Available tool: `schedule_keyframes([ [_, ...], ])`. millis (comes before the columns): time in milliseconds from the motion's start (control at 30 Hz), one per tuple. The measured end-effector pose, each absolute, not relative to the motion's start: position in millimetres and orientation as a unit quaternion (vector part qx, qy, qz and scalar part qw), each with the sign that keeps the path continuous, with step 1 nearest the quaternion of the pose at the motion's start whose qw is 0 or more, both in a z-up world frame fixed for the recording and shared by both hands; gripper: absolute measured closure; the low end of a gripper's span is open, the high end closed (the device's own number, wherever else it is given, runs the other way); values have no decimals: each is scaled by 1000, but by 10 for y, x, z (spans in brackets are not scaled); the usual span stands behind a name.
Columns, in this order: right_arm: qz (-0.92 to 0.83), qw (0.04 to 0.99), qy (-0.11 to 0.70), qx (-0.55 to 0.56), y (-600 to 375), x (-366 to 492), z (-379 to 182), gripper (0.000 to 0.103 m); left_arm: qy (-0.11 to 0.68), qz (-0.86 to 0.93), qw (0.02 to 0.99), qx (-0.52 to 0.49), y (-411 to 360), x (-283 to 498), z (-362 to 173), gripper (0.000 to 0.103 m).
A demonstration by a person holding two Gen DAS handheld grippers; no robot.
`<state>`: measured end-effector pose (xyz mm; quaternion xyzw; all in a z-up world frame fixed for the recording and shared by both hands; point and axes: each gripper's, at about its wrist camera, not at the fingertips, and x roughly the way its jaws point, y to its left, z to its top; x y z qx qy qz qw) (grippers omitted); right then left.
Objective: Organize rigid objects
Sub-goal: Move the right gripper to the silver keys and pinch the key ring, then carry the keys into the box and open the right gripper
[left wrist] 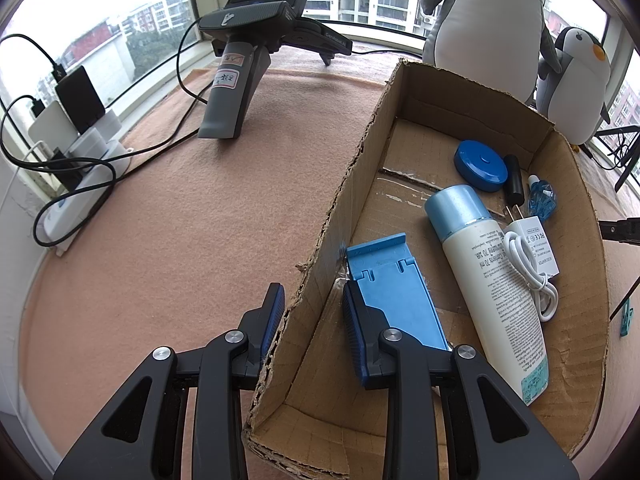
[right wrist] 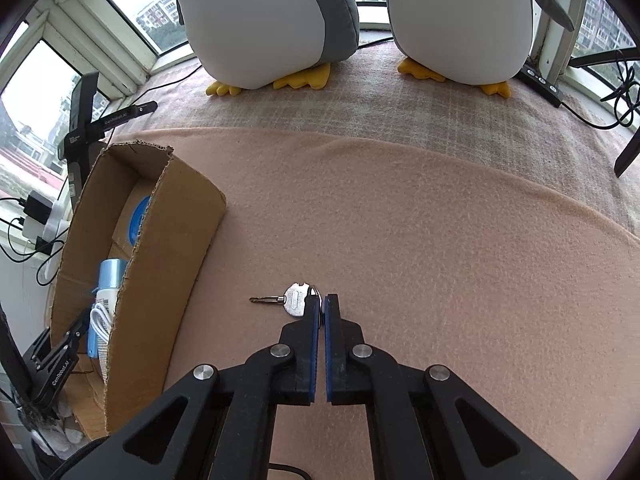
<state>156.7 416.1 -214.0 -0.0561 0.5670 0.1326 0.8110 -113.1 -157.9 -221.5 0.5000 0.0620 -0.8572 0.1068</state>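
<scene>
Key (right wrist: 294, 303): lies flat on the pink blanket (right wrist: 420, 248) covering the bench, blade pointing left; its ring end is hidden between the right gripper's fingers, so the ring can barely be made out.
Right gripper (right wrist: 321, 307): held low, pointing forward along the blanket, fingers drawn almost together with only a thin slit between the blue pads, clenched on the key at its ring end.
Left gripper (left wrist: 312, 312): spread wide, straddling the near left wall of the cardboard box (left wrist: 352, 184); one finger is outside the wall, the other inside, grasping nothing.
Blue stand (left wrist: 394, 292): lies flat on the box floor just beside the inner finger; its near end is covered by that finger, and contact cannot be told.
Lotion bottle (left wrist: 488, 280): lies on its side in the box, blue cap toward the far wall, bottom end cut off by the gripper frame.
White charger (left wrist: 536, 244): lies beside the bottle with its coiled cable on top.
Blue round case (left wrist: 480, 164): near the far wall, next to a small black piece and a clear blue item too small to identify.
Box in right view: only the bottle cap, cable and a blue sliver show over the wall.
Plush penguins (right wrist: 360, 20): heads cut off by the frame top.
</scene>
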Motion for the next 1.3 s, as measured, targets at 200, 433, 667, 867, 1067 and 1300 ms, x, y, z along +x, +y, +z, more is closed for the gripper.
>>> schedule_keyframes([
  [200,143,824,545,-60,4215,1463,-1955,101,62,-857,107,500,-1579,-1130,-2215,75],
  [433,164,837,519,-64,4359,1325,-1674,101,62,-857,107,500,-1577,-1130,-2215,75],
  [667,195,844,493,-78,4643,1187,-1419,101,62,-857,107,500,-1577,-1130,-2215,75],
  [867,226,843,478,-97,4944,1073,-1287,101,63,-857,106,500,-1571,-1139,-2207,75],
  [1067,246,838,472,-121,5243,1013,-1299,101,65,-858,106,499,-1578,-1163,-2209,75],
  [1300,264,830,472,-139,5515,978,-1365,101,65,-858,106,499,-1577,-1162,-2209,75],
])
